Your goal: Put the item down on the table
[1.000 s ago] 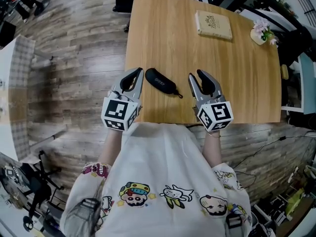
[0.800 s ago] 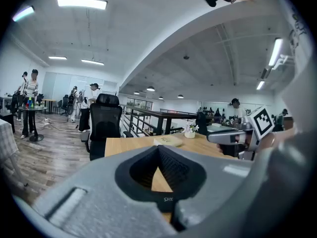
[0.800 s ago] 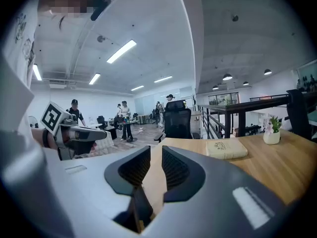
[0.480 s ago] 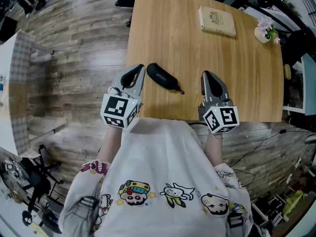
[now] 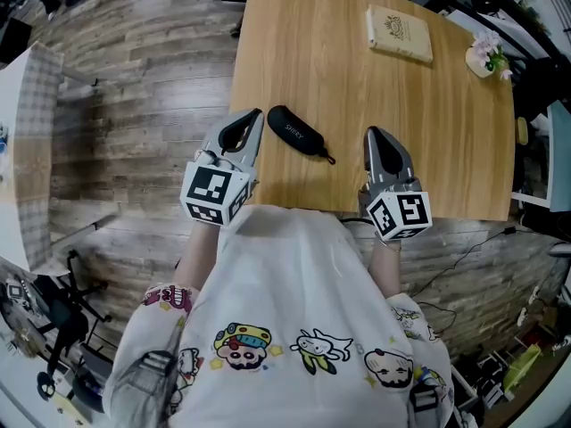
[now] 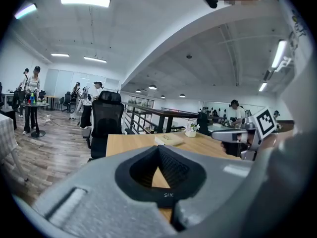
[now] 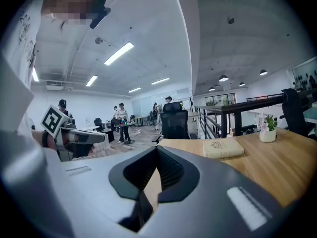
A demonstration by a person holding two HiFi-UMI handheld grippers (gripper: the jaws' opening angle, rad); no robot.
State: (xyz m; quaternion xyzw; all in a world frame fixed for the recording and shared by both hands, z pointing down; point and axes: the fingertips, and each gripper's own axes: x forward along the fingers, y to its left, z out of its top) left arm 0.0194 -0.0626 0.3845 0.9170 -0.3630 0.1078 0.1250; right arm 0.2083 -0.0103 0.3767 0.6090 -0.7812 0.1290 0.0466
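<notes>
L gripper (image 5: pixel 256 114): jaws together, tips meeting, nothing btw them. L marker cube (image 5: pixel 214 194) sits at its rear, over the table's near edge. R gripper (image 5: pixel 373 134): jaws pressed together too, empty, pointing to 12 o'clock. R marker cube (image 5: pixel 401 214) hangs past the table edge.

Black glasses case (image 5: pixel 299 134) lies flat on the table (image 5: pixel 428 141), in neither gripper. It's at 3 o'clock just beside the L tips (contact can't be told) and at 9 o'clock from the R tips w/ a clear gap. Its long axis runs 10 to 4 o'clock.

Far side of table: tan book (image 5: pixel 401 34) at approx 12–1 o'clock from R gripper, well apart. Small flower pot (image 5: pixel 486 59) at 2 o'clock, near the right edge. Wood-plank floor (image 5: pixel 143 78) all round. In R gripper view a black office chair (image 7: pixel 176 123) stands beyond the table's far edge.
</notes>
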